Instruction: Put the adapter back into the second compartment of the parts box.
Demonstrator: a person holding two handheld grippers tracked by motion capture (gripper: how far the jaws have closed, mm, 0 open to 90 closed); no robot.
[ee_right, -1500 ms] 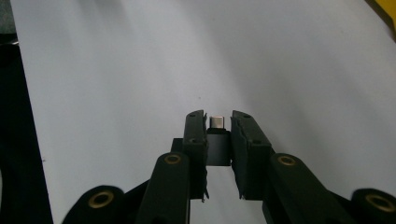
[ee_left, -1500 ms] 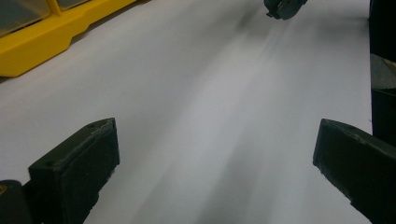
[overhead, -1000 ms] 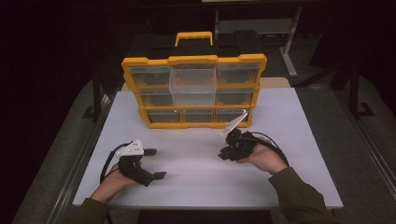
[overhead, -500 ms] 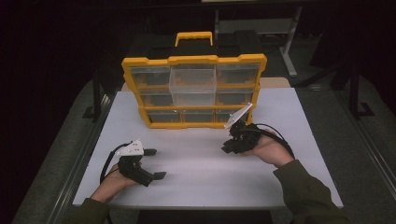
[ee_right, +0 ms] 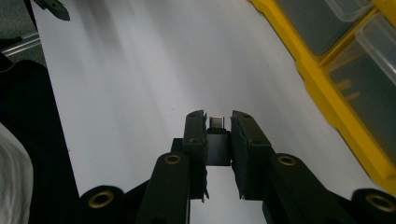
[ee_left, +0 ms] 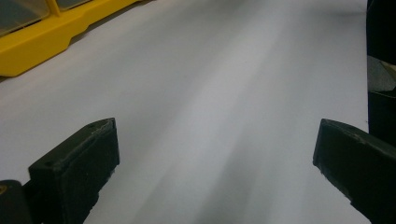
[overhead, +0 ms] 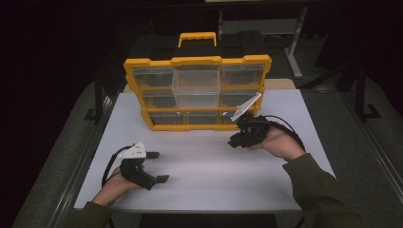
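The right gripper (ee_right: 218, 122) has its two black jaws drawn close on a small grey adapter with a metal plug end (ee_right: 216, 135), which stands upright between them with the plug tip just proud of the jaw tips. Against the pictures of a second ago, this gripper has swung from the near middle of the white table top (overhead: 209, 161) out to the right and up toward the yellow-framed organiser case with clear plastic drawers (overhead: 196, 90), whose lower right corner now lies just ahead of it and to its side. That suggests the carry is well along and the adapter is bound for one of the right-hand drawers, though none looks pulled out on that side and the middle clear drawer (overhead: 196, 84) alone stands forward. Well apart, toward the near left edge of the table, the left gripper (overhead: 157, 167) has not shifted; its jaws gape wide over bare white surface and hold nothing.
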